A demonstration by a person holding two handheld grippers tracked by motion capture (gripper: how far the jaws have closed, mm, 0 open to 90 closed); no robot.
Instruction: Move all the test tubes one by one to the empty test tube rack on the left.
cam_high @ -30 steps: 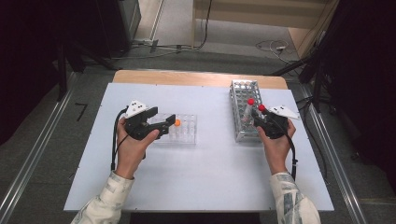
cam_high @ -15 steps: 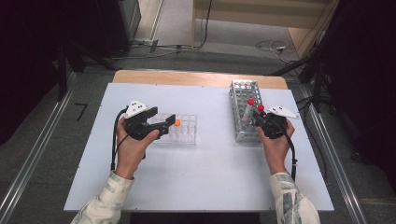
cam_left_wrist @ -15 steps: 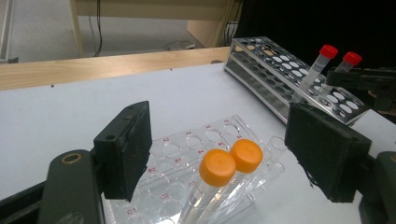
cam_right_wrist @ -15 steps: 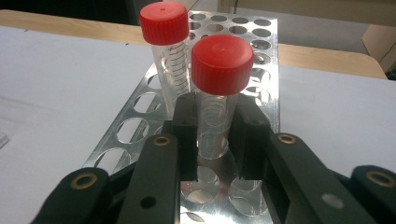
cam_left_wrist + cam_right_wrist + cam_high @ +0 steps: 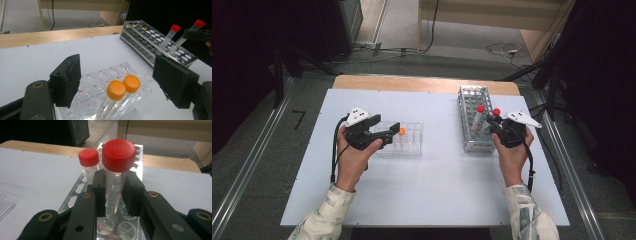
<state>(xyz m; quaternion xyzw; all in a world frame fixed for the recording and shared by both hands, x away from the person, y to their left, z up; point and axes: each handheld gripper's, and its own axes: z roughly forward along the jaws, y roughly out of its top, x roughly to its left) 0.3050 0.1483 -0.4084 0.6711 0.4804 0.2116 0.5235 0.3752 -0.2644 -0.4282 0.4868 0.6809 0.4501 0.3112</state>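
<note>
Red-capped tube [image 5: 115, 167] stands tilted in the metal rack [image 5: 474, 97] at the right of the table [image 5: 437, 200], and the right gripper [image 5: 498, 126] has just clamped its jaws on the clear body below the cap. A second red-capped tube [image 5: 89, 161] stands just beside it in the same rack. At the left, the left gripper [image 5: 392, 131] hovers with its jaws spread wide over the clear rack [image 5: 412, 140], either side of two orange-capped tubes [image 5: 122, 87] without touching them.
</note>
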